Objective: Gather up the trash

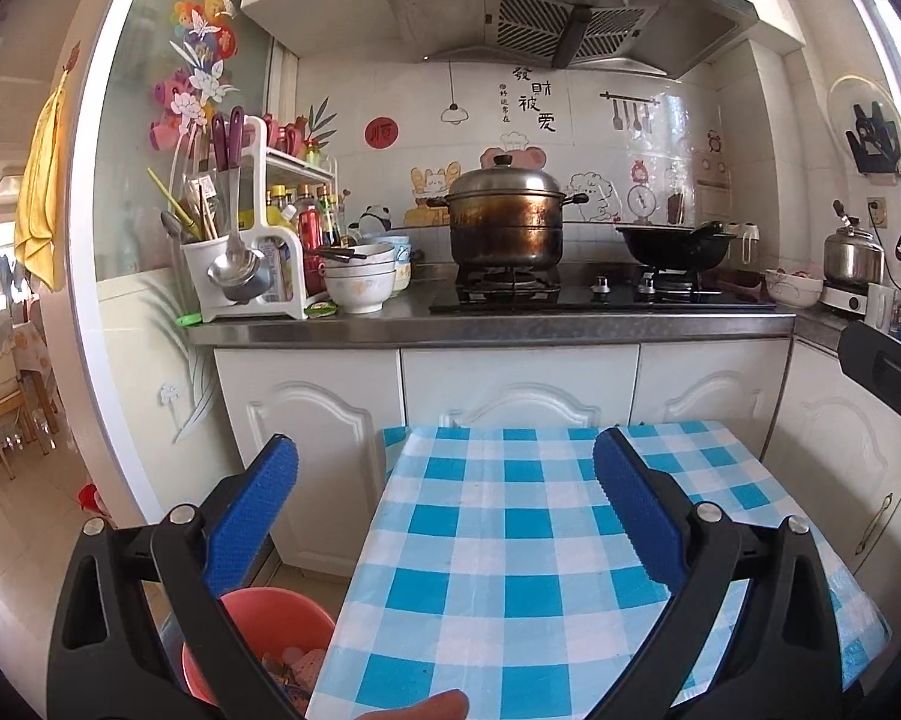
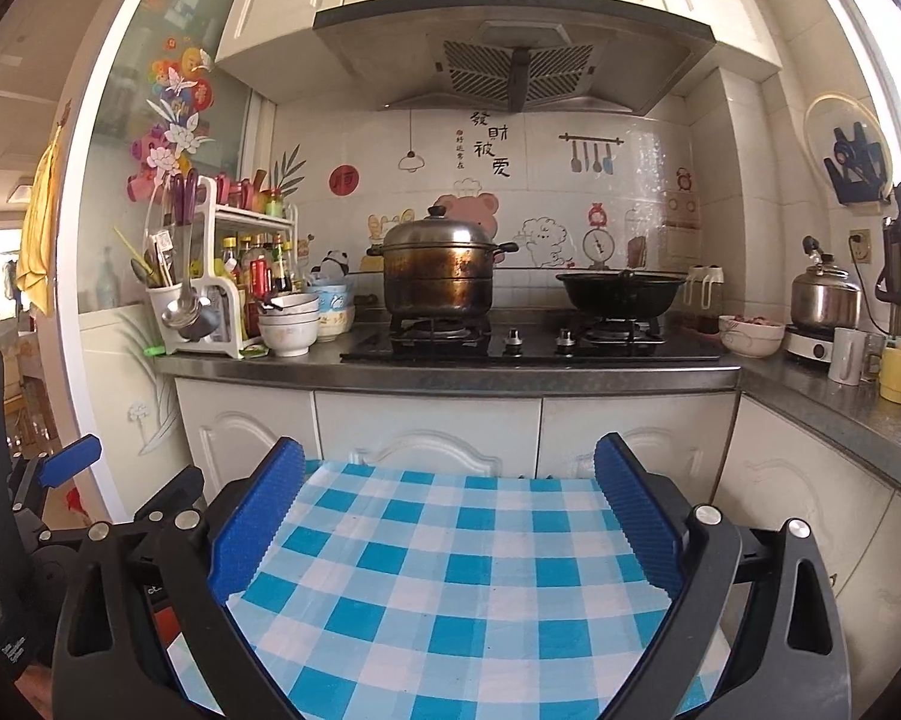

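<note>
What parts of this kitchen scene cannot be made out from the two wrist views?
- Red bucket, left wrist view: the left claw arm and checked tablecloth hide most of it; its trash is only partly readable.
- Steamer pot contents: lid on.
- Black wok contents: rim too low-angled.
- Table's near edge: cut off in both views.

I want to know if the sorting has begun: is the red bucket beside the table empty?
No. The red bucket left of the checked table already holds scraps, visible in the left wrist view.
</note>
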Tool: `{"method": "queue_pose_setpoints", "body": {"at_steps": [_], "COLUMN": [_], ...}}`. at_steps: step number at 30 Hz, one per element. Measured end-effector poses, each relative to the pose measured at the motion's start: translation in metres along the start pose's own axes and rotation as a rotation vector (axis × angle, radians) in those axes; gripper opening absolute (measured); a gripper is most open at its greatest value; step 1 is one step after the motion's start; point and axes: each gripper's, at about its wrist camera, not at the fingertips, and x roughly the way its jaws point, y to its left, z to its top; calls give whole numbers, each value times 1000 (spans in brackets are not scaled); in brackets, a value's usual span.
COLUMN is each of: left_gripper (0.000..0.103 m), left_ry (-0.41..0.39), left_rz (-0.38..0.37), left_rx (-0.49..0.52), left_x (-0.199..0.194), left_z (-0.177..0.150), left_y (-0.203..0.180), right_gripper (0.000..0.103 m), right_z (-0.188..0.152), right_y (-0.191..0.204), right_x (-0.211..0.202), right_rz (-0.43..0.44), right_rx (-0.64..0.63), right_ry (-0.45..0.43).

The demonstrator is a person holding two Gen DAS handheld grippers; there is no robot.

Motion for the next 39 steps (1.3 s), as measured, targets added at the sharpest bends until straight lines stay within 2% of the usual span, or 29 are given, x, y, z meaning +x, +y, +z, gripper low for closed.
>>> {"method": "queue_pose_setpoints", "body": {"at_steps": [4, 19, 31, 39], "left_gripper": [99, 99, 99, 99], "left_ry": [-13, -91, -106, -101], "left_rz": [-35, -70, -92, -95], "left_rx": [-20, 13, 0, -4], "left_x": [-11, -47, -57, -59], "left_z": [7, 24, 29, 30], "left_y": [-7, -35, -36, -37], "right_gripper": [96, 97, 97, 97], "right_z": [5, 16, 17, 18], "right_y": [-11, -32, -38, -39], "right_x": [-18, -67, -78, -78], "right_rz": [-41, -153, -209, -212], "right_rx": [9, 17, 22, 20], "right_ry": [-29, -123, -148, -151]}}
